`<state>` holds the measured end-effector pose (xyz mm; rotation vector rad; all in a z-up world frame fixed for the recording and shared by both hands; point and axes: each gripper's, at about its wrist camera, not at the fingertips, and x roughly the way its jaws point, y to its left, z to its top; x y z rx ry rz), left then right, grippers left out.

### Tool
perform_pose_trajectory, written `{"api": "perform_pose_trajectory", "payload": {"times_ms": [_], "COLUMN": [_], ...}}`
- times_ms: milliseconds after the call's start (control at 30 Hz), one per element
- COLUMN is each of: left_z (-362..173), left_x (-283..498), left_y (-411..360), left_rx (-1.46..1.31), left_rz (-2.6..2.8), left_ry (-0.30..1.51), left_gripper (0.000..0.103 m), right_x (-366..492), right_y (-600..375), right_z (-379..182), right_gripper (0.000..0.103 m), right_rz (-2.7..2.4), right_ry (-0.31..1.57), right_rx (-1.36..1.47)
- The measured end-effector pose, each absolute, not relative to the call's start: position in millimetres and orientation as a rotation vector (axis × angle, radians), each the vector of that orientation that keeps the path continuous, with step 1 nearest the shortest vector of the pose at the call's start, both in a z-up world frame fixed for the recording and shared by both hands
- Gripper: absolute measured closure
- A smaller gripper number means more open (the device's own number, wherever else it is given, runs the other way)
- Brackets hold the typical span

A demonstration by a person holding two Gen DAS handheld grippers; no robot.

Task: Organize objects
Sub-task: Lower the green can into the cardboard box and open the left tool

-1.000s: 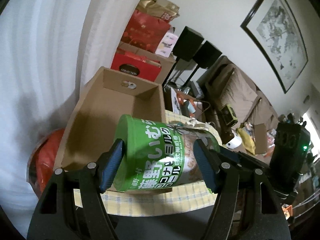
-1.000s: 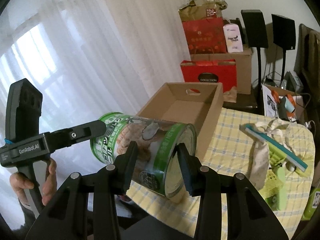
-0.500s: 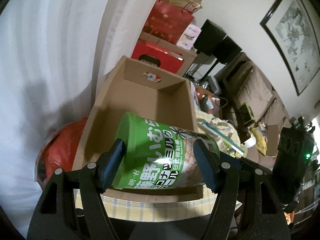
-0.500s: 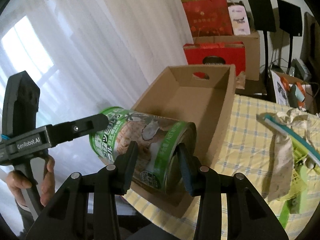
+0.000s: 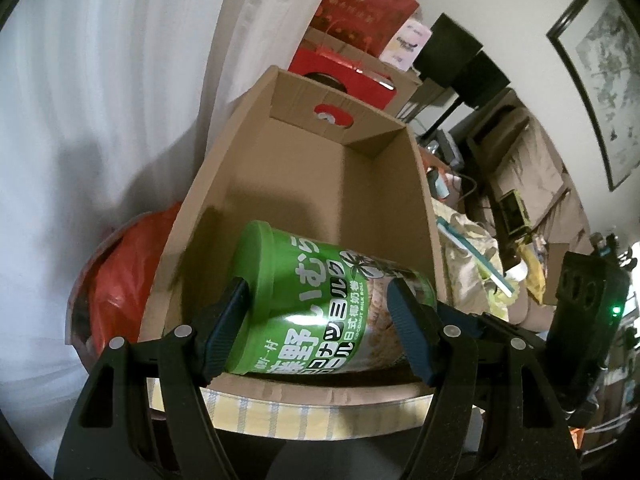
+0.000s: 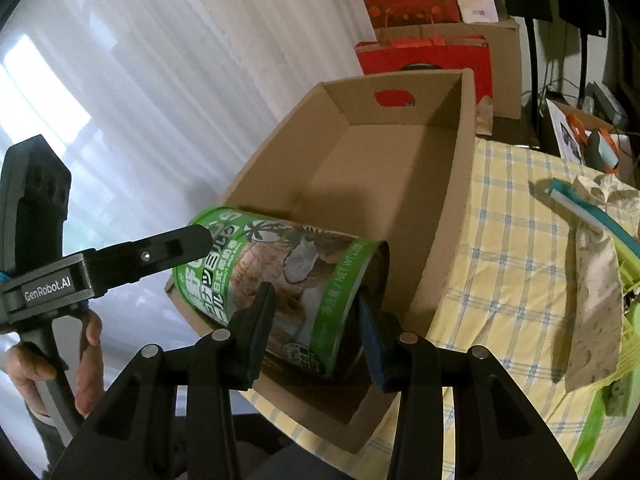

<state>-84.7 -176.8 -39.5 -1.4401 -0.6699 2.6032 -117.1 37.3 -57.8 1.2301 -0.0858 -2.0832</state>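
A green can of coconut milk rolls (image 5: 320, 300) lies on its side, held by both grippers over the near end of an open cardboard box (image 5: 304, 184). My left gripper (image 5: 316, 332) is shut on the can near its lidded end. My right gripper (image 6: 316, 332) is shut on the can (image 6: 288, 276) at its open metal end, one finger inside the rim. The box (image 6: 380, 184) holds nothing else. The left gripper's body (image 6: 100, 264) shows at the left of the right wrist view.
The box stands on a round table with a yellow checked cloth (image 6: 512, 240). A beige cloth bag and a teal-edged green item (image 6: 592, 240) lie to the right. Red gift bags (image 6: 424, 56) and a larger carton stand behind. A red bag (image 5: 120, 264) sits left, below the table.
Both grippers have carried the can forward and down, from above the box's near edge to inside its near end. Both grips are unchanged.
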Motion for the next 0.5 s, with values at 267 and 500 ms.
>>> {"api": "perform_pose_trajectory", "payload": {"times_ms": [267,500], "left_z": [-44.9,-54.3], "left_x": [-87.4,-92.2], "left_y": [-182.6,-185.5], "left_rx": [-1.473,-1.511], "left_rz": [2.620,2.597], "left_ry": [-0.662,-0.680], "left_gripper": [0.035,0.028], "right_x": [-119.0,-118.8], "right_y": [27.1,22.3], "right_z": [-64.9,-65.0], "right_gripper": [0.061,0.060], "right_rz": [-2.066,-2.071], "right_ry": [-0.074,-0.064], "right_rx": [1.249,1.240]}}
